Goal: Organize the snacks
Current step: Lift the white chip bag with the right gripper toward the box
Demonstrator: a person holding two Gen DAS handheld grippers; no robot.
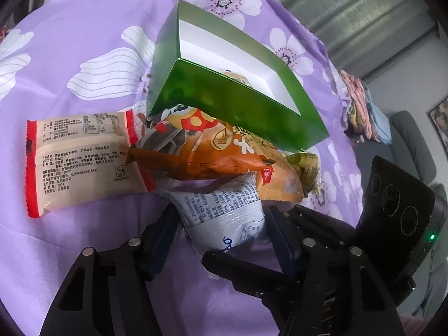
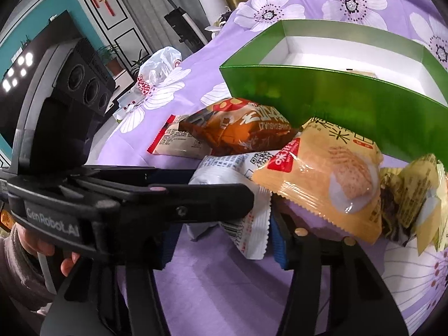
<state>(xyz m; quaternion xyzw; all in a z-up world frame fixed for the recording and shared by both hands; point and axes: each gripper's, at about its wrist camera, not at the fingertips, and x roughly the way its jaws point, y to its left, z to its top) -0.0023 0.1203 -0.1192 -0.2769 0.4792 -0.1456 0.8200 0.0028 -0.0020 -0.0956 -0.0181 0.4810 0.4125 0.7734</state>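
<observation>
A green box [image 1: 224, 103] with a white inside stands open on the purple flowered cloth [image 1: 84, 42]; one snack lies in it. A pile of snacks lies at its near side: an orange packet [image 1: 196, 151], a beige red-edged packet [image 1: 81, 156], a yellow-orange cracker packet [image 2: 324, 184], a small yellow-wrapped one [image 2: 408, 196] and a white packet [image 1: 224, 212]. My left gripper [image 1: 221, 221] has a finger on each side of the white packet [image 2: 246, 196]. My right gripper [image 2: 224, 240] is open around that packet's other end. The right gripper also shows in the left view [image 1: 322, 238].
A clear plastic bag [image 2: 159, 67] lies on the cloth at the far left in the right wrist view. Folded clothes [image 1: 361, 109] sit at the cloth's right edge. A dark screen, a teal wall and plants stand beyond the table.
</observation>
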